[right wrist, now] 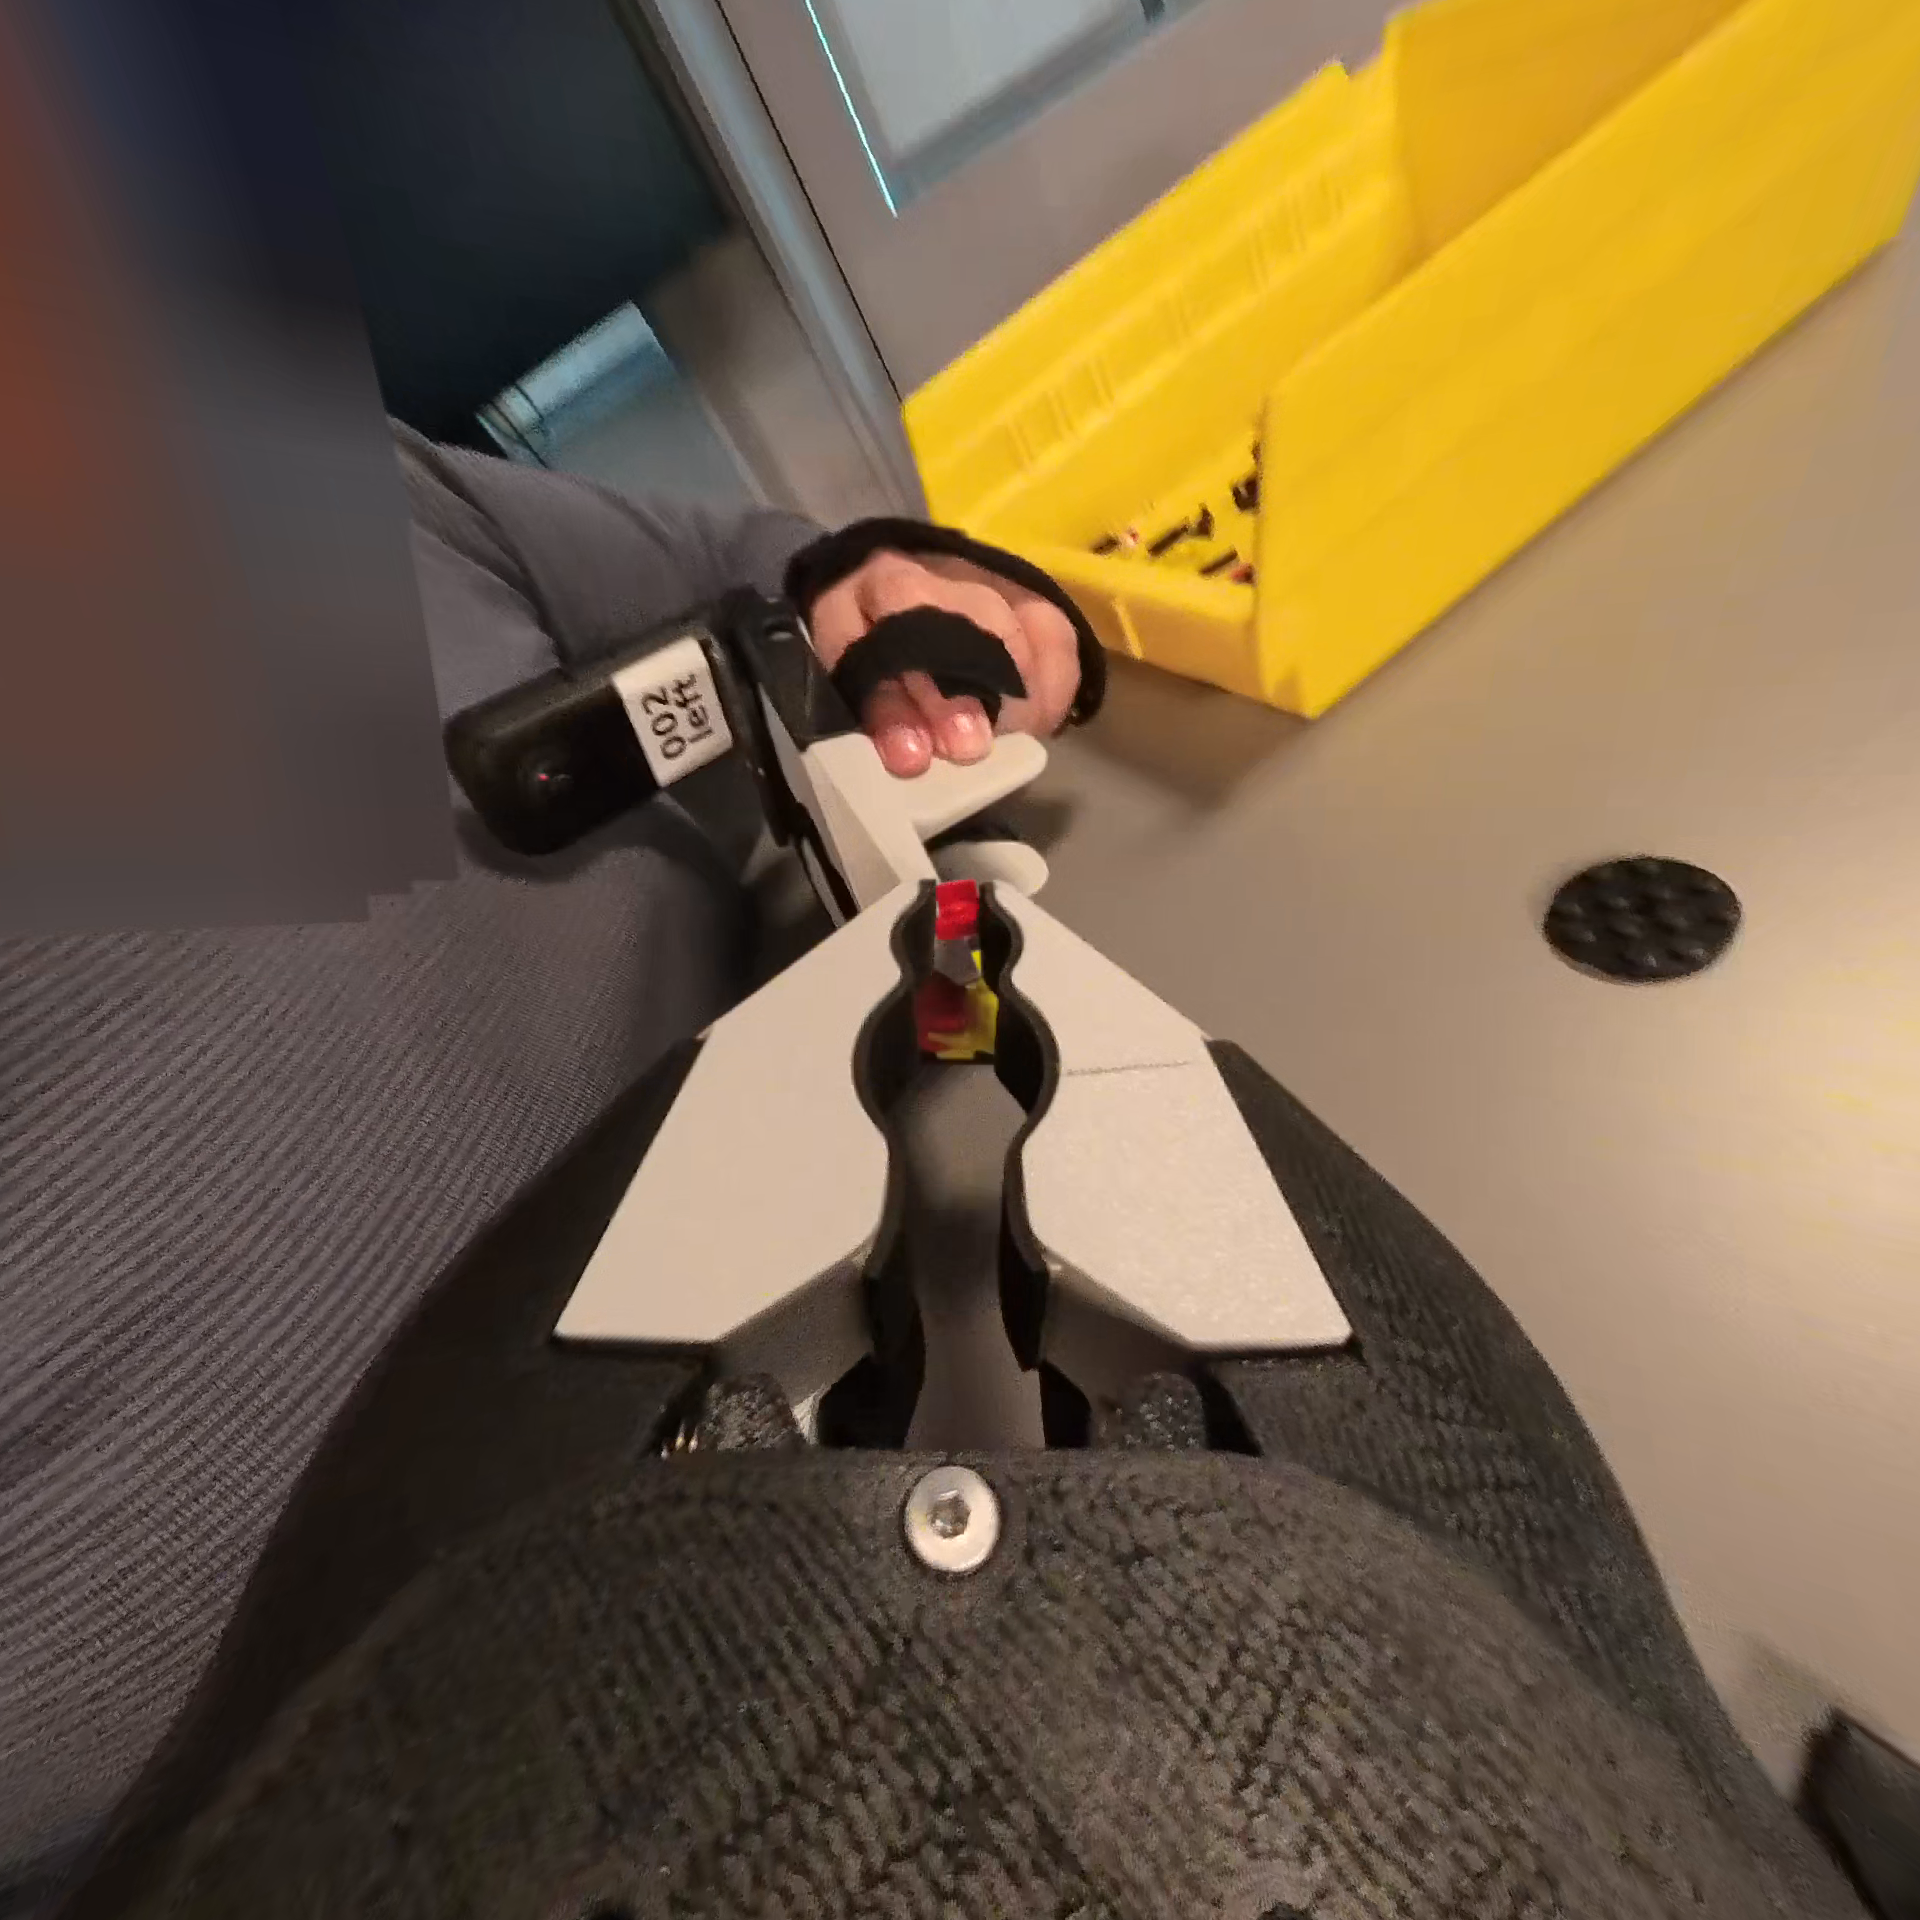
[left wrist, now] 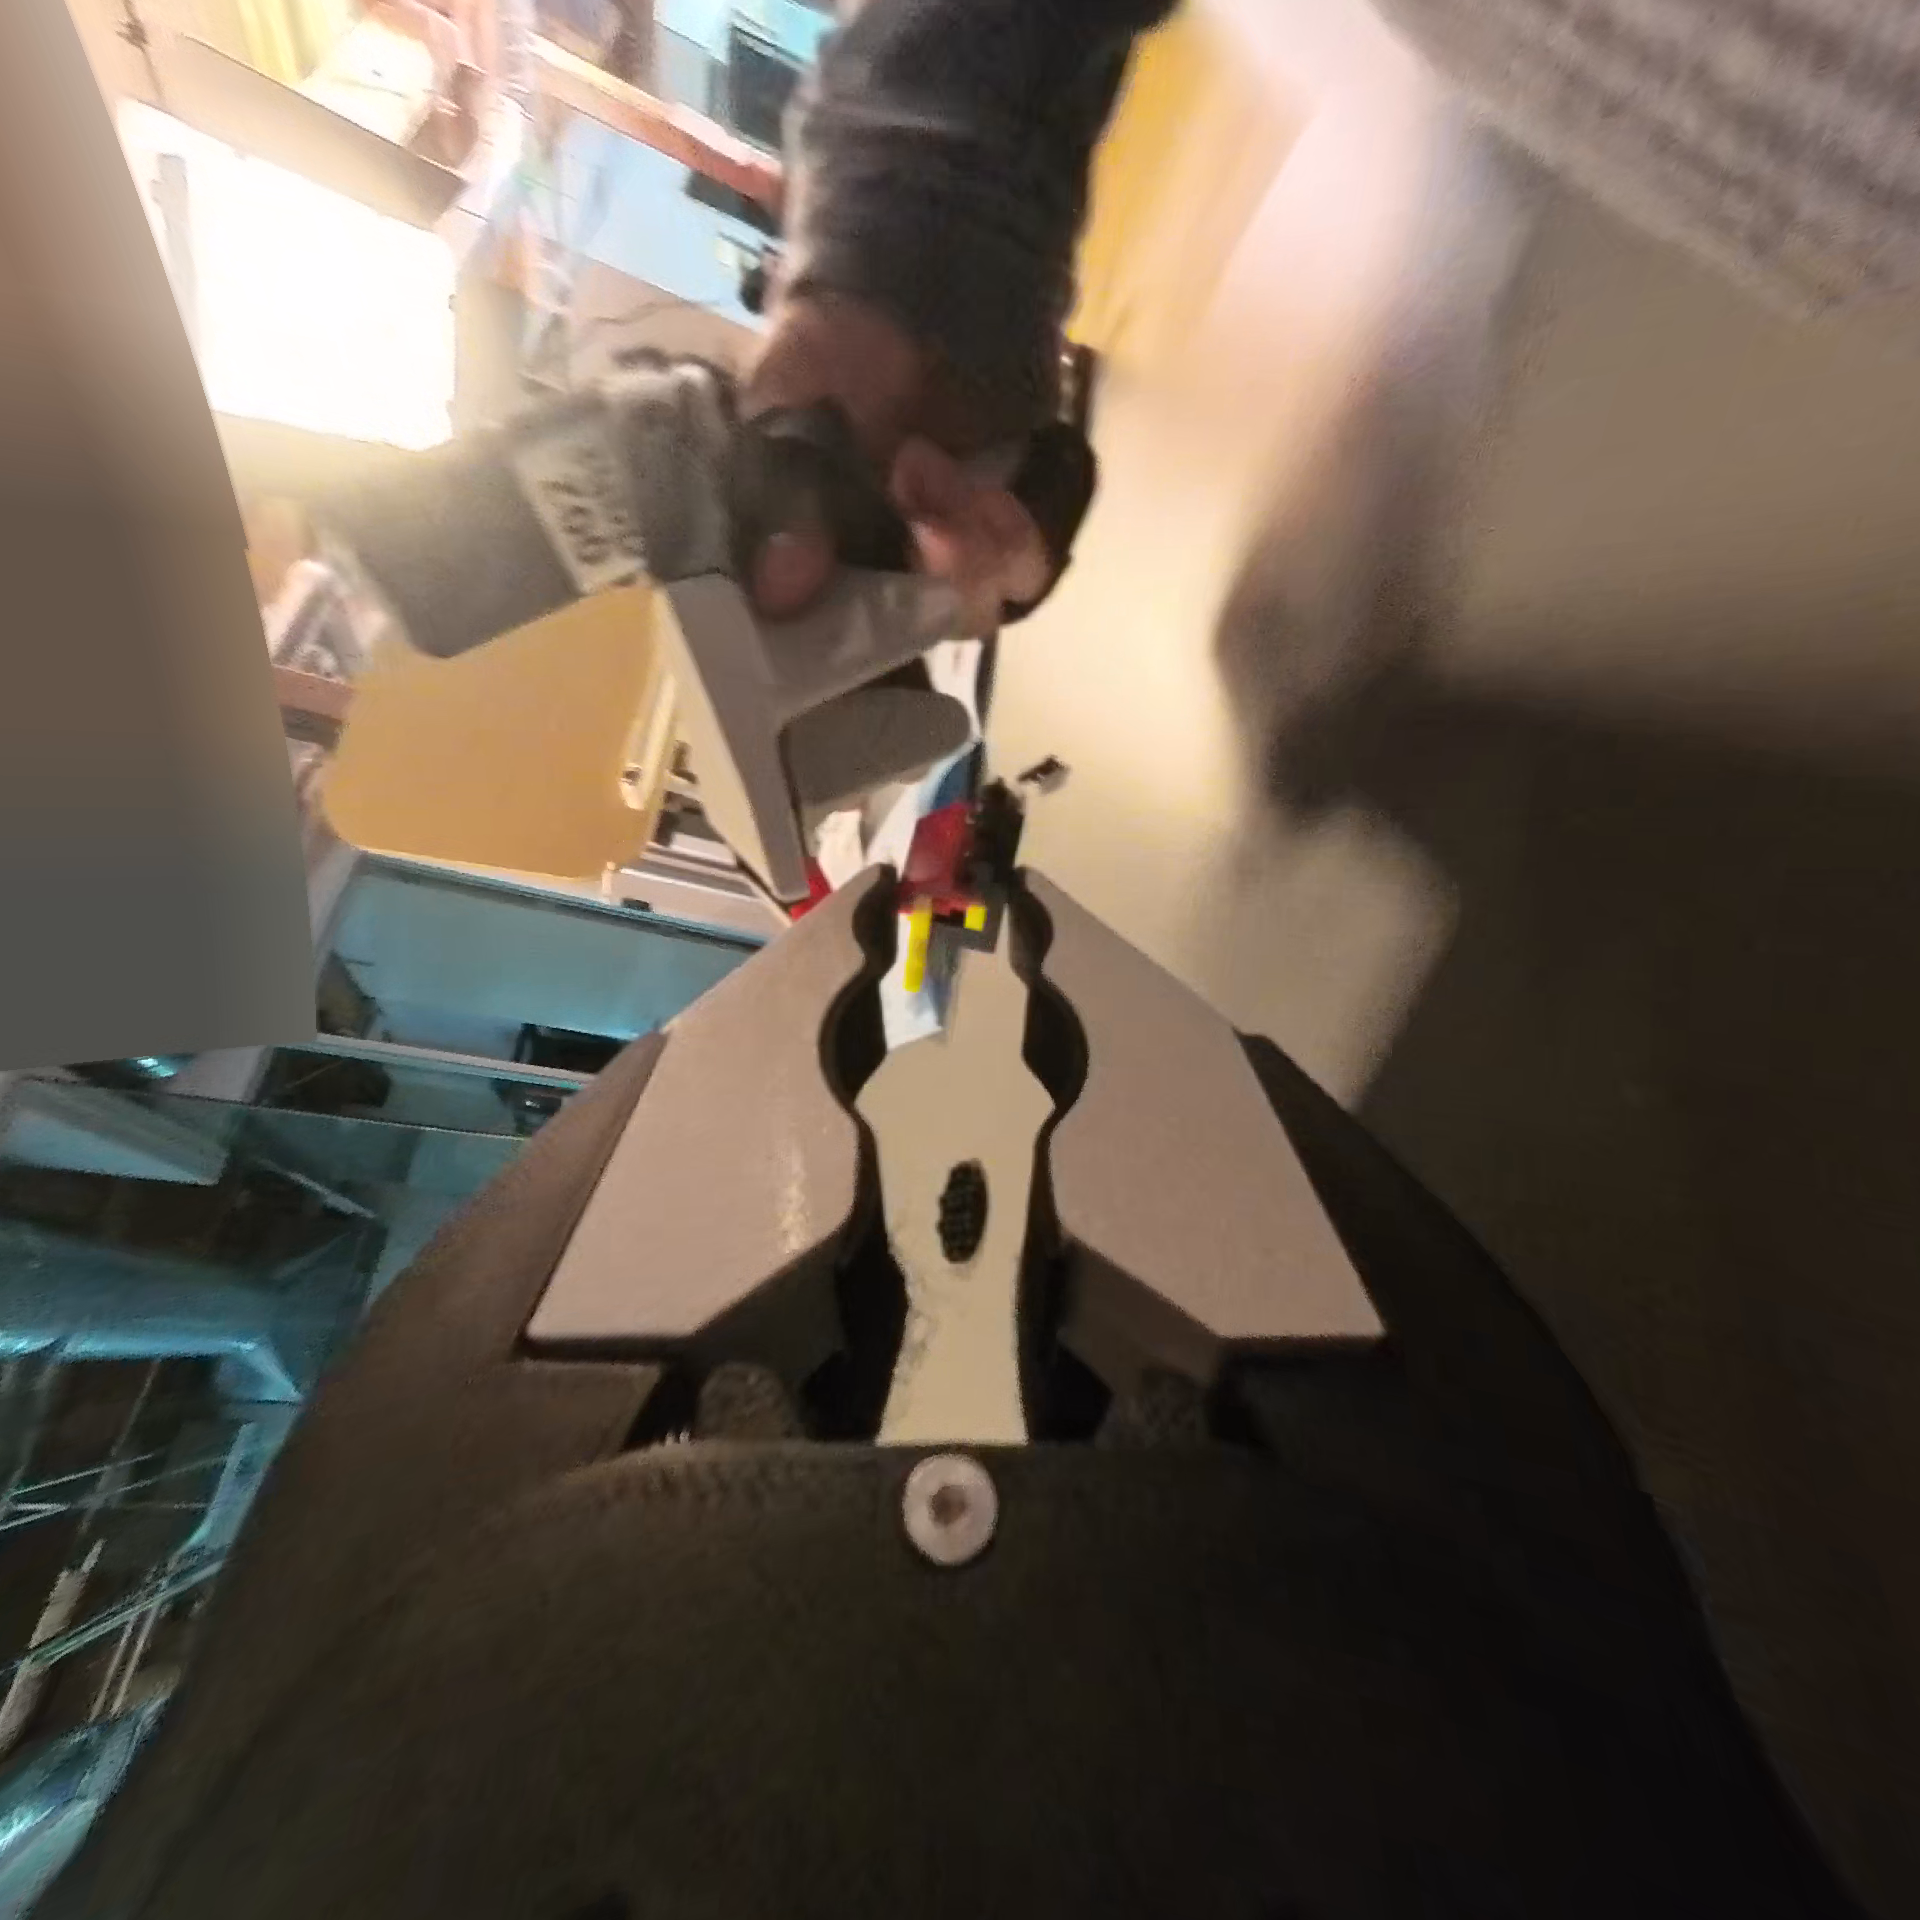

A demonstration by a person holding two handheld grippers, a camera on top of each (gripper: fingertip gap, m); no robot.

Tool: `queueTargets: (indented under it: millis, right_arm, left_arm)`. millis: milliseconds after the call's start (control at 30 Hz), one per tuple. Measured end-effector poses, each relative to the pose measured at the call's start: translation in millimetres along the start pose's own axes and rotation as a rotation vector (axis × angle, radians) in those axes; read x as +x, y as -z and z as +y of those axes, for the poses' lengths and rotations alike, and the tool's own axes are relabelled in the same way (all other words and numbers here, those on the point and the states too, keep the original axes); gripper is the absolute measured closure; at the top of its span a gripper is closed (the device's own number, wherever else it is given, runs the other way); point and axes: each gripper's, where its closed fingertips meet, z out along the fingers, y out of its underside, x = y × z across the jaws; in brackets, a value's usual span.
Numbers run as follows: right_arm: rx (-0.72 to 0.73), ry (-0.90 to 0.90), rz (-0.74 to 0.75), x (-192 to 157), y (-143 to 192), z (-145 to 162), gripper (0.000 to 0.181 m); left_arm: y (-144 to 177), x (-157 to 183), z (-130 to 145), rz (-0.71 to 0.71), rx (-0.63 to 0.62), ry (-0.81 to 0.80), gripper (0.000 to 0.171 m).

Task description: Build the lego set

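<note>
In the right wrist view, a grey sleeve leads to the person's left hand, which grips the left gripper beside its black camera. That gripper meets the right gripper tip to tip above the bench. The right gripper is nearly closed, pinching the red top of a small lego assembly of red, grey and yellow pieces. Further right, a black round pad lies on the bench, and a yellow bin stands behind. In the left wrist view, the left gripper is narrowly open, clamping the same lego assembly at its tips.
</note>
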Motion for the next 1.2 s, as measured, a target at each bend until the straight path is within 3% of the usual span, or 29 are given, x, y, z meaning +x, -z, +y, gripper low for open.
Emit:
queueTargets:
  millis: [167, 400, 533, 667, 800, 967, 1067, 1200]
  right_arm:
    - [0.1, 0.019, -0.073, -10.1, 3.8, -5.8, 0.175]
    - [0.089, 0.069, -0.099, -14.0, 10.6, -1.1, 0.176]
    - [-0.015, 0.061, 0.02, 9.5, 18.9, 11.8, 0.176]
    - [-0.268, 0.067, 0.228, 44.9, 35.6, 46.1, 0.176]
    - [-0.421, 0.081, 0.308, 57.0, 45.0, 68.5, 0.175]
    - [-0.459, 0.182, 0.349, 58.8, 49.2, 74.0, 0.16]
    - [-0.494, 0.255, 0.398, 61.0, 57.9, 77.3, 0.161]
    - [-0.451, 0.212, 0.388, 56.6, 60.6, 78.4, 0.163]
  left_arm:
    - [6.7, -12.4, -9.6, -0.081, 0.048, -0.011, 0.151]
    - [11.3, -19.1, -13.9, -0.117, 0.079, -0.003, 0.151]
    - [6.5, -5.6, -8.7, -0.034, 0.053, -0.004, 0.151]
    - [-0.2, 14.9, 3.0, 0.079, -0.012, -0.014, 0.151]
    - [-1.4, 22.8, 5.6, 0.128, -0.029, 0.001, 0.151]
    - [-2.1, 29.5, 8.7, 0.169, -0.048, 0.013, 0.151]
    - [-2.2, 31.7, 9.7, 0.182, -0.053, 0.017, 0.151]
    - [-2.4, 34.4, 10.3, 0.196, -0.057, 0.018, 0.151]
